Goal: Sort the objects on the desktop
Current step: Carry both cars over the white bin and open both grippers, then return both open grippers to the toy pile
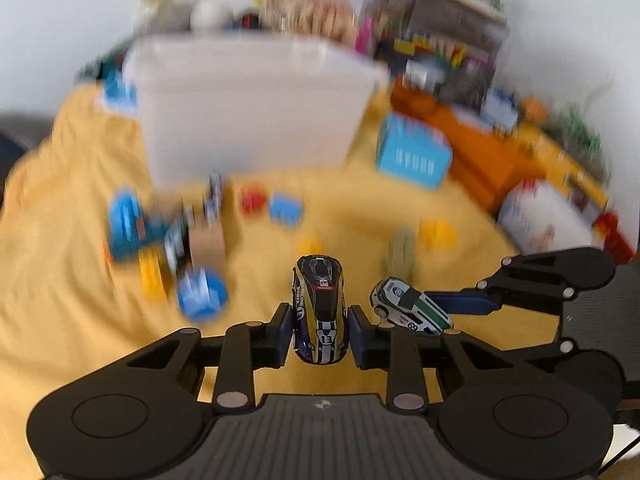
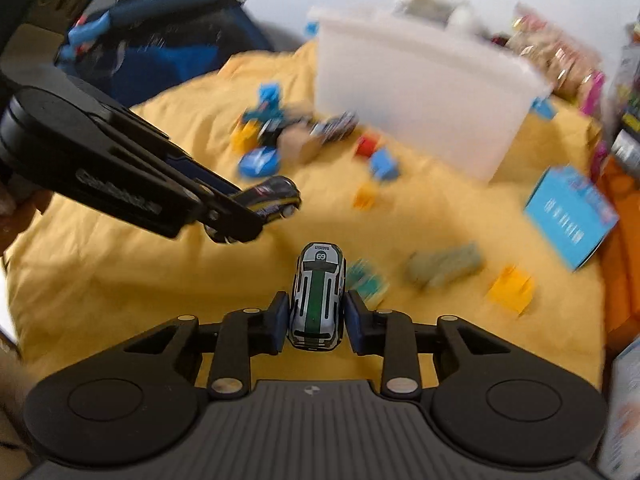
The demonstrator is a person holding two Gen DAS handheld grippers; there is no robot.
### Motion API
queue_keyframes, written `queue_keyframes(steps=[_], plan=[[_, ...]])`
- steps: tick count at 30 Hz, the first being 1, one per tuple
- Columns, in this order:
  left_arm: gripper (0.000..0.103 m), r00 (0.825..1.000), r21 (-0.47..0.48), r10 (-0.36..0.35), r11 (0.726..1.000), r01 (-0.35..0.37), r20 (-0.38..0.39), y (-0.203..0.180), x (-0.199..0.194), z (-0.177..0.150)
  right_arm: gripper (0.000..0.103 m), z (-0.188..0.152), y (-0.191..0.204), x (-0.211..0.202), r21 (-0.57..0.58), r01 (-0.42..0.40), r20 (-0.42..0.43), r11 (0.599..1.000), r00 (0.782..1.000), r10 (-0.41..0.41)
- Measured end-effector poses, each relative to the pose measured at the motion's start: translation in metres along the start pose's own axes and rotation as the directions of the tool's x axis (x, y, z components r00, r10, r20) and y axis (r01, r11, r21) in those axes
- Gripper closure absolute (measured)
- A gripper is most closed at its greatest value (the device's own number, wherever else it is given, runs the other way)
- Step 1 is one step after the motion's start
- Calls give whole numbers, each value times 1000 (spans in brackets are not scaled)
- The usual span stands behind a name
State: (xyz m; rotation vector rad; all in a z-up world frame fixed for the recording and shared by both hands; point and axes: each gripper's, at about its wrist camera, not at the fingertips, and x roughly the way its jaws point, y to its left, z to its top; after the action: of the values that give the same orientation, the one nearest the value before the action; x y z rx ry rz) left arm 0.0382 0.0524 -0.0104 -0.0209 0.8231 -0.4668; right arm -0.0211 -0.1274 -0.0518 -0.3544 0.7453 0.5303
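Observation:
My left gripper (image 1: 320, 330) is shut on a dark blue and yellow toy car (image 1: 320, 312) numbered 13, held above the yellow cloth (image 1: 80, 300). My right gripper (image 2: 316, 318) is shut on a white and green toy car (image 2: 318, 296) numbered 69. Each gripper shows in the other's view: the right one with its white car (image 1: 408, 312) at the lower right, the left one with its dark car (image 2: 272, 198) at the left. A white plastic bin (image 1: 252, 104) stands at the back of the cloth; it also shows in the right wrist view (image 2: 420, 92).
Loose blocks and toy cars lie on the cloth: a blue car (image 1: 200, 292), red block (image 1: 252, 200), blue block (image 1: 286, 210), yellow blocks (image 2: 512, 288), a grey-green piece (image 2: 444, 266). A blue box (image 1: 414, 156) and orange boxes (image 1: 472, 148) stand right. A dark blue bag (image 2: 160, 52) sits left.

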Motion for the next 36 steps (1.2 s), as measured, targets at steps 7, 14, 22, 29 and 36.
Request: queue_keyframes(steps=[7, 14, 22, 29, 36], plan=[[70, 970, 63, 78, 993, -95, 231, 18, -19, 104, 70, 84, -49, -8, -1, 136, 208, 991, 969, -133], [70, 949, 6, 204, 977, -211, 239, 49, 24, 163, 70, 173, -98, 29, 217, 125, 228, 968, 958, -175], [65, 959, -56, 226, 974, -220, 169, 66, 58, 163, 67, 171, -113, 72, 319, 156, 154, 935, 965, -214], [41, 946, 3, 182, 982, -190, 268, 44, 15, 138, 56, 151, -102, 30, 312, 128, 222, 942, 954, -203], [32, 963, -26, 224, 975, -222, 150, 21, 0, 76, 37, 104, -80, 11, 275, 85, 188, 958, 972, -141]])
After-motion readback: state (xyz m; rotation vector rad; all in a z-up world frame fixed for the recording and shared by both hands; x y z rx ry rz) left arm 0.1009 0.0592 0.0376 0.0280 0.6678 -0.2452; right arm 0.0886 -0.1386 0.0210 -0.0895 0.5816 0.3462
